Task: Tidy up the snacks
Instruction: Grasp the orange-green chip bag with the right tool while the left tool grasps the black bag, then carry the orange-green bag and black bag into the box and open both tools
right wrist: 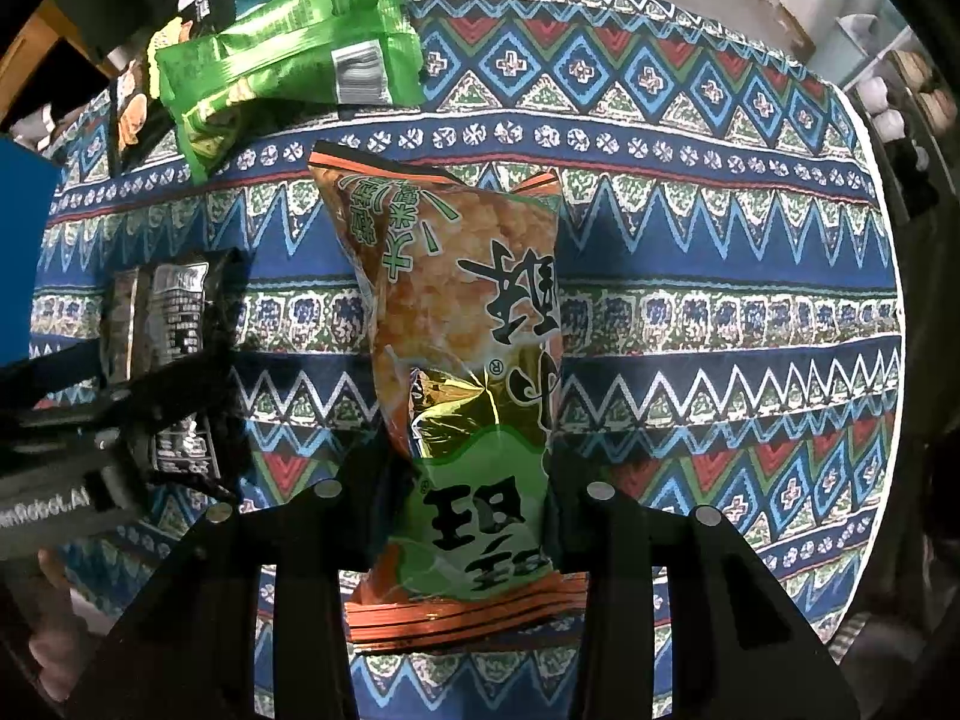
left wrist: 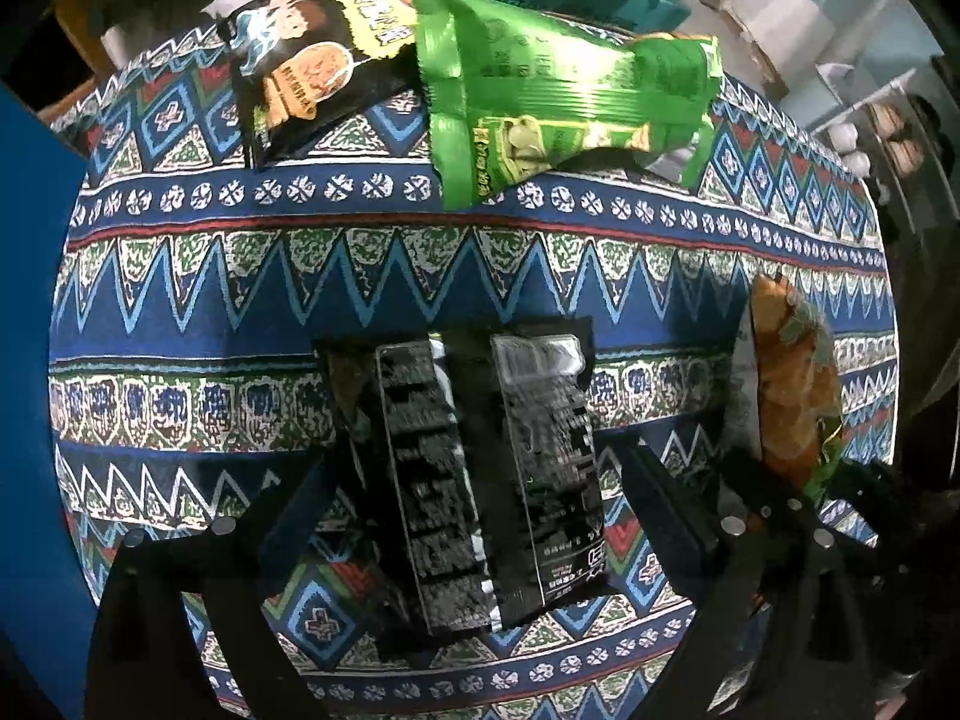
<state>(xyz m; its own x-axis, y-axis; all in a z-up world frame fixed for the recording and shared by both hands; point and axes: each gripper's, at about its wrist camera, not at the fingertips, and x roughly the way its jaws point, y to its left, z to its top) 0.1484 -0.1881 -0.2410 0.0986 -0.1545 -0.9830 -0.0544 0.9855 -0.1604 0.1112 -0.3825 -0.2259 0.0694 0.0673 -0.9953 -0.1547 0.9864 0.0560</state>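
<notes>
Right gripper [right wrist: 474, 516] nearest us, clamped on the orange-green snack bag [right wrist: 462, 372], which hangs over the patterned tabletop [right wrist: 720, 312]. We see the left gripper [left wrist: 480, 516] spread wide, pads clear of the black snack packet [left wrist: 480, 468] lying flat between them. Far left: green bag [left wrist: 564, 102] overlapping a black-yellow bag [left wrist: 318, 60].

Blue zigzag tablecloth [right wrist: 720, 312]; orange-green bag [right wrist: 468, 360], green bag [left wrist: 564, 96], black pkt [left wrist: 480, 468].
</notes>
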